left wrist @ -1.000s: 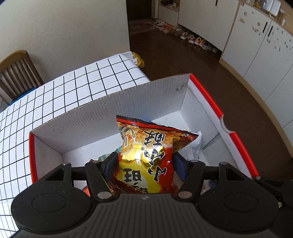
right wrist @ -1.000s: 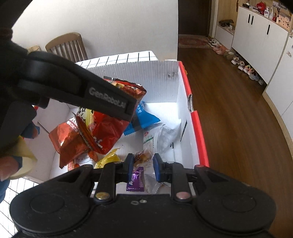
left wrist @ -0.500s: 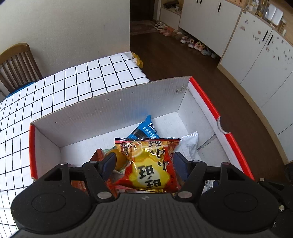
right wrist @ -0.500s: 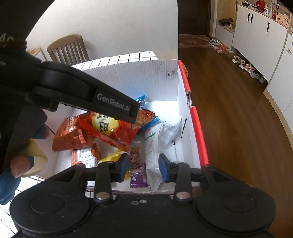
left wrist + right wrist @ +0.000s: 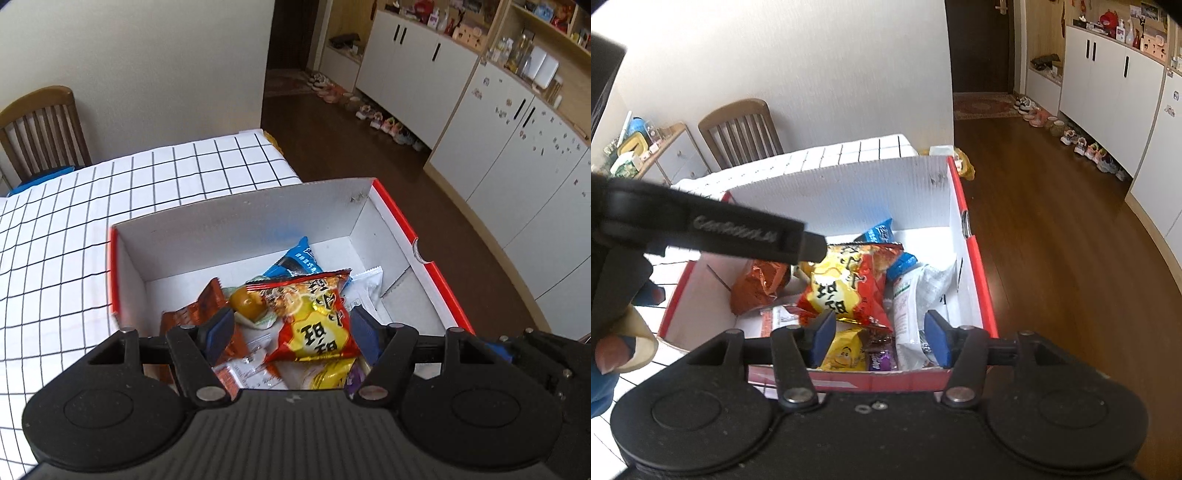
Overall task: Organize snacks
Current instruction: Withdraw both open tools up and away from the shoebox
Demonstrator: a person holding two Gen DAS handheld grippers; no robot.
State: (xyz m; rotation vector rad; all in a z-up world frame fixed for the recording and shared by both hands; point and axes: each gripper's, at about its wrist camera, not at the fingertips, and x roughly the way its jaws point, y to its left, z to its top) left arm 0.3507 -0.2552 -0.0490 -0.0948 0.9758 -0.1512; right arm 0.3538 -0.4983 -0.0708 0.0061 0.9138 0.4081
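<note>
A release step is judged to be in hand: the red-and-yellow snack bag lies on top of the pile inside the red-edged cardboard box, which stands on the counter with its grid-patterned cloth. The left gripper is held above the box with its jaws moderately wide and nothing pressed between them; the bag is seen through the gap, lying loose below. The right gripper is held over the near wall of the box, its jaws opening, with no packet between them; the purple candy bar and the white packet lie beneath. An orange packet, a blue packet and a yellow packet also rest in the box.

The next move is judged to call for both grippers to be drawn clear of the box and another loose snack to be sought; none can be seen outside the box in these views.

Compared with a second ago, the red-and-yellow bag, then held upright between the left jaws, has been let go and has settled flat. The right jaws, then nearly closed over the purple bar, have been spread, and both grippers have been raised a little.
</note>
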